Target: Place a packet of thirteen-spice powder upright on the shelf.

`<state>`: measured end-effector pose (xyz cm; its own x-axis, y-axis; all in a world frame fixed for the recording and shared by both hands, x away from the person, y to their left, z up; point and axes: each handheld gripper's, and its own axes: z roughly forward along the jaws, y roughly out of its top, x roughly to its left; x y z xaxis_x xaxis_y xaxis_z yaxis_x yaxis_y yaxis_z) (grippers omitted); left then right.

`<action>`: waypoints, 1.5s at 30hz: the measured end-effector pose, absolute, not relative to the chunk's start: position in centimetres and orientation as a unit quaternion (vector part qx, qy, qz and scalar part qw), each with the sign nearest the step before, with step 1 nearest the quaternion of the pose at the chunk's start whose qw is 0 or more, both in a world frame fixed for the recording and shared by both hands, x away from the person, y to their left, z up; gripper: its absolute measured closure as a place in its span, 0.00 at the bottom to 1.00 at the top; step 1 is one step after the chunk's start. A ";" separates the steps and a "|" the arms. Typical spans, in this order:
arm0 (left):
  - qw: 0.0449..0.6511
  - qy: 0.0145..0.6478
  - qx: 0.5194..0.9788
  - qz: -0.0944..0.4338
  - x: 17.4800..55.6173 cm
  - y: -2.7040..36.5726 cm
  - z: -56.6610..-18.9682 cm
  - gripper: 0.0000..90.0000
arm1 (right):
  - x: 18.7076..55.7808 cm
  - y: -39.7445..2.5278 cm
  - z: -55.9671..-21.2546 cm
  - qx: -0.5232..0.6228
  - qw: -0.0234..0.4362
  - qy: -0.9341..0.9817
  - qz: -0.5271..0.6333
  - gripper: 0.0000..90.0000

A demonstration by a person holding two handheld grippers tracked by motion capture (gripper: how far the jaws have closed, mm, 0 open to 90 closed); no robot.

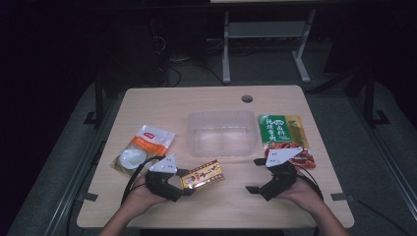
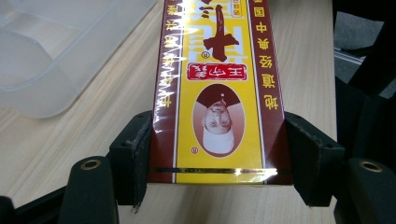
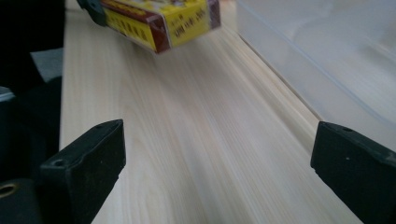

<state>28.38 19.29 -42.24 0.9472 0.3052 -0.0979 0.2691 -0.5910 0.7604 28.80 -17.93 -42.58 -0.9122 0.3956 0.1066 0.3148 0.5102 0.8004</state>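
Note:
A yellow and maroon box (image 1: 203,174) is clamped at its near end by my left gripper (image 1: 183,181), just in front of the clear plastic tub (image 1: 222,133). In the left gripper view the box (image 2: 217,88) sits squeezed between both pads (image 2: 140,149) and looks lifted slightly off the wood. My right gripper (image 1: 256,175) stands open at the front right with nothing between its jaws. In the right gripper view (image 3: 217,154) it looks along bare wood toward the box (image 3: 161,21), with the tub wall (image 3: 317,56) on the right.
An orange and white pouch (image 1: 142,147) lies left of the tub. A green and red food packet (image 1: 286,137) lies to the tub's right, just behind my right gripper. A round cable hole (image 1: 247,98) is near the table's far edge.

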 end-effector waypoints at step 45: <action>0.459 0.140 0.877 0.032 27.5 22.4 -41.5 0.36 | 34.7 -6.4 -40.5 -0.007 -0.084 0.869 0.487 0.20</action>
